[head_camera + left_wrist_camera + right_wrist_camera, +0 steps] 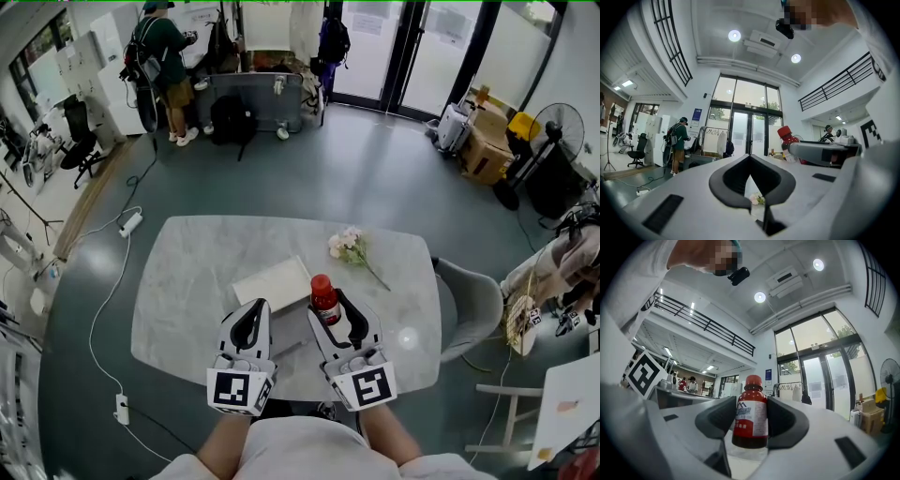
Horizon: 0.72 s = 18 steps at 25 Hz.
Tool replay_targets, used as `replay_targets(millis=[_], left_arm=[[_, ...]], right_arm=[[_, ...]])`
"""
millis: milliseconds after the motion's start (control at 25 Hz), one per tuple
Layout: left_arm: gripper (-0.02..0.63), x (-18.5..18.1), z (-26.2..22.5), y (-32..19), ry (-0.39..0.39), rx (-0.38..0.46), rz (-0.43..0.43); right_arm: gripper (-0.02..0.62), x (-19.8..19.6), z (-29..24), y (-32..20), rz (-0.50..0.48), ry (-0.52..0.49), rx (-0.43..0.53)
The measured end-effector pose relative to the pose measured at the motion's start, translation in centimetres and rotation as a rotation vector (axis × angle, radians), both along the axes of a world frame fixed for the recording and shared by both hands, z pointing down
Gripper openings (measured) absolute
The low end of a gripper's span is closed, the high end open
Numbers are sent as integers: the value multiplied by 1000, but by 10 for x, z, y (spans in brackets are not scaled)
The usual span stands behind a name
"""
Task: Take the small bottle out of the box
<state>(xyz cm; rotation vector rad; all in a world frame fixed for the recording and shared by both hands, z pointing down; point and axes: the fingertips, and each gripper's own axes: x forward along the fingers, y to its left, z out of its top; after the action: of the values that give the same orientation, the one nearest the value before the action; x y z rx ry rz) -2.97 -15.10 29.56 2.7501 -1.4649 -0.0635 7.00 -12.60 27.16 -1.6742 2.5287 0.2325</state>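
A small red bottle [324, 298] with a red cap and white label is upright between the jaws of my right gripper [334, 307], which is shut on it. In the right gripper view the bottle [751, 416] fills the gap between the dark pads [787, 423], and its base hangs clear of the table. The white box [272, 284] lies flat on the marble table [187, 281], just left of the bottle. My left gripper [253, 317] hovers at the box's near edge, jaws shut on nothing [750, 161]. The left gripper view also catches the bottle [788, 140] at its right.
A sprig of pale flowers [349, 246] lies on the table beyond the bottle. A grey chair [473, 300] stands at the table's right side. A power strip and cable [129, 223] trail on the floor at left. A person [169, 56] stands far back.
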Motion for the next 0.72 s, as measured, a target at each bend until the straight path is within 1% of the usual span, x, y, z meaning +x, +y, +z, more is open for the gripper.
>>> replay_targets(millis=[120,240,400,720], left_arm=[[23,2,-1,1,3,2,0],[23,6,-2,3,5,6,4],[23,10,-1,5,3,9,7],[23,3,-1,6,1,10,-17]], right_arm=[[219,-1,-3,1,-10,6,21],[219,-1,-1,2,-11,21,16],[219,0,0,1,-17,14,14],[219,0,0,2,-21,9,11]])
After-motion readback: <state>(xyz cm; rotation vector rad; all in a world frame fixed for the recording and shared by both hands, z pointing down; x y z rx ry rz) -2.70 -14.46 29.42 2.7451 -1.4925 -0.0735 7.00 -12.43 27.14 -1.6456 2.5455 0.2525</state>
